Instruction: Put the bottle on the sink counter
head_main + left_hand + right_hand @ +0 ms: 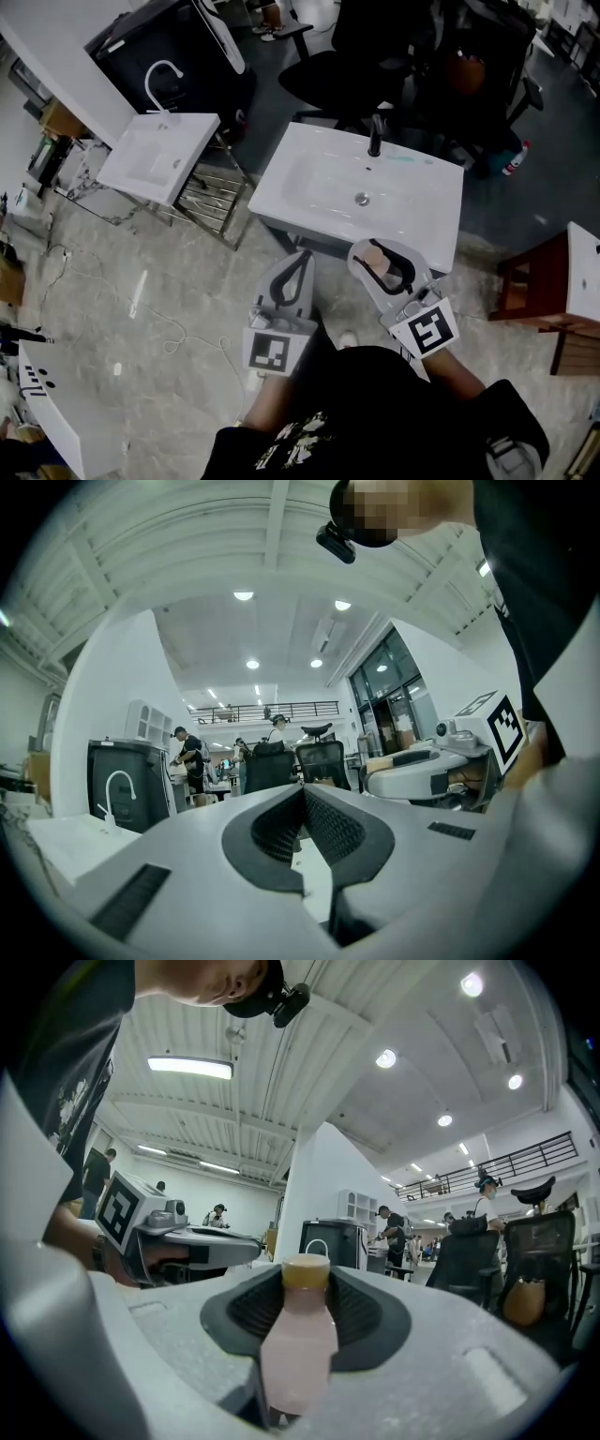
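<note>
A small pink bottle point(298, 1344) with a tan cap lies between the jaws of my right gripper point(305, 1283), which is shut on it. In the head view the bottle point(378, 262) and right gripper point(386, 267) hover just in front of the near rim of the big white sink counter point(281, 178), which has a black faucet point(376, 137) at its back. My left gripper point(298, 270) hangs beside the right one, before the counter's near left corner. Its jaws point(302, 794) meet at the tips with nothing between them.
A smaller white sink point(155, 159) with a white faucet stands on a metal frame to the left. Black office chairs point(342, 70) stand behind the big sink. A brown wooden stand point(539, 281) is at the right, and a cable point(159, 323) lies on the floor.
</note>
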{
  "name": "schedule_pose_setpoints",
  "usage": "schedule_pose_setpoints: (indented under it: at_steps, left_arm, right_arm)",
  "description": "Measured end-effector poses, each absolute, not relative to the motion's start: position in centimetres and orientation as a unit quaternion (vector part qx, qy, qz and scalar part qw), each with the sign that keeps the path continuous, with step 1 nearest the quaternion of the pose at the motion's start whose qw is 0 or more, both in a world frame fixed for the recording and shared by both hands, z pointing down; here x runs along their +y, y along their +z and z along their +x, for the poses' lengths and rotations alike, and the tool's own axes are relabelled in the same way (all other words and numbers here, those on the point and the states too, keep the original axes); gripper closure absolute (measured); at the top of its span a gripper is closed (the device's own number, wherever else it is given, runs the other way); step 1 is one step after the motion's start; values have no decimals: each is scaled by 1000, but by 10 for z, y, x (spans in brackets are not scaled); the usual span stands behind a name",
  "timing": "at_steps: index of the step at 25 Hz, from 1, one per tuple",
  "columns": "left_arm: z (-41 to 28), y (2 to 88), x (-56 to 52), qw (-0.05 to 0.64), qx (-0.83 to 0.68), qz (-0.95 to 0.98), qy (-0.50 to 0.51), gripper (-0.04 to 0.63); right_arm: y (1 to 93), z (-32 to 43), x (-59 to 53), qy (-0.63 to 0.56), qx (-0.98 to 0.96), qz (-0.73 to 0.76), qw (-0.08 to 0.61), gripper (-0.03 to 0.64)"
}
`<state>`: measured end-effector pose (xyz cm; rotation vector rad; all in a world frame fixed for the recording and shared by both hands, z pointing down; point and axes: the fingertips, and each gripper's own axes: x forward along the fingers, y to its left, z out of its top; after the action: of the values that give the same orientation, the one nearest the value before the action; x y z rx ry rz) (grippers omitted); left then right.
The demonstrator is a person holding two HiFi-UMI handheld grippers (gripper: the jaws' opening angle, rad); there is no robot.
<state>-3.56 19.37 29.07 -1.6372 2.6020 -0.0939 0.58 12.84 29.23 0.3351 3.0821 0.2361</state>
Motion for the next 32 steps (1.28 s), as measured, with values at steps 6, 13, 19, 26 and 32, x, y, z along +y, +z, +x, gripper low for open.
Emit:
schedule_pose_setpoints:
  at_steps: [6,13,19,26,32]
  left_arm:
    - [-71,296,161,33,830,-556,-25,581]
    - [-118,289,103,37,796,-604,-25,581]
    - [-154,279,49,43,755,-653,-33,581]
    - [-210,270,0,49,701,-711,-35,581]
    - [-240,279,-43,55,642,-764,-34,581]
  right_arm:
    - [296,-25,104,83,993,87,13,482]
    - [292,-65,55,80,996,31,3,482]
    - [285,-95,3,70,997,-39,-1,482]
    - [279,-142,-42,71,990,-126,1,482]
    - [279,-163,-78,73,976,-206,7,482]
